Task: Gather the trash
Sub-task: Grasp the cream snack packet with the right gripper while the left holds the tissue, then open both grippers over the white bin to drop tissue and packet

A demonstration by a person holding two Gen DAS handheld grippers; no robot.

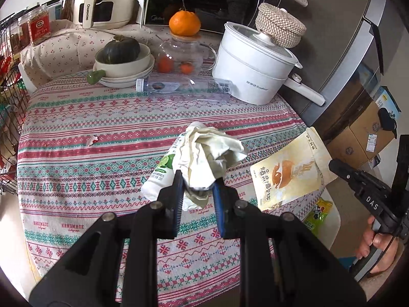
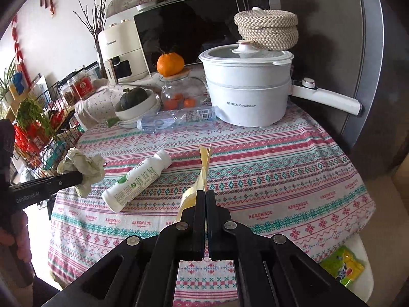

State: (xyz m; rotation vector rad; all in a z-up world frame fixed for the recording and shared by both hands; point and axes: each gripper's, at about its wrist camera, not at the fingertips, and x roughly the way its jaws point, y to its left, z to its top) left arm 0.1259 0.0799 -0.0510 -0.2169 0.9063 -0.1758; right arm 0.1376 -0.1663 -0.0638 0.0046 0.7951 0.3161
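Fingers first: my left gripper (image 1: 198, 189) had its fingers clamped on a crumpled paper wad (image 1: 207, 158), lifted clear of the tabletop (image 1: 76, 158). My right gripper (image 2: 205, 197) had its fingers pinched nearly flat on the edge of a yellow snack pouch (image 2: 204, 168), which stood up on edge in the right wrist view and hung out past the tabletop rim in the left one.

Stuff I wasn't holding: a white drink bottle (image 2: 136, 181) lay on its side just under and beside the wad, and a clear plastic bottle (image 2: 176, 119) lay against the white electric pot (image 2: 246, 94) at the back. A small torn scrap (image 1: 92, 140) sat off to the left.

Worry-wise, the wad was only caught by its lower folds, so I figured a quick swing could shake it loose. The pouch grip was thin too, and it might slide out. Dragging the wad low could roll the white bottle off.

Room was decent in the middle. The wire rack (image 2: 48, 138) crowded the left edge, the fridge (image 2: 383, 64) boxed in the right, and the back row was packed.
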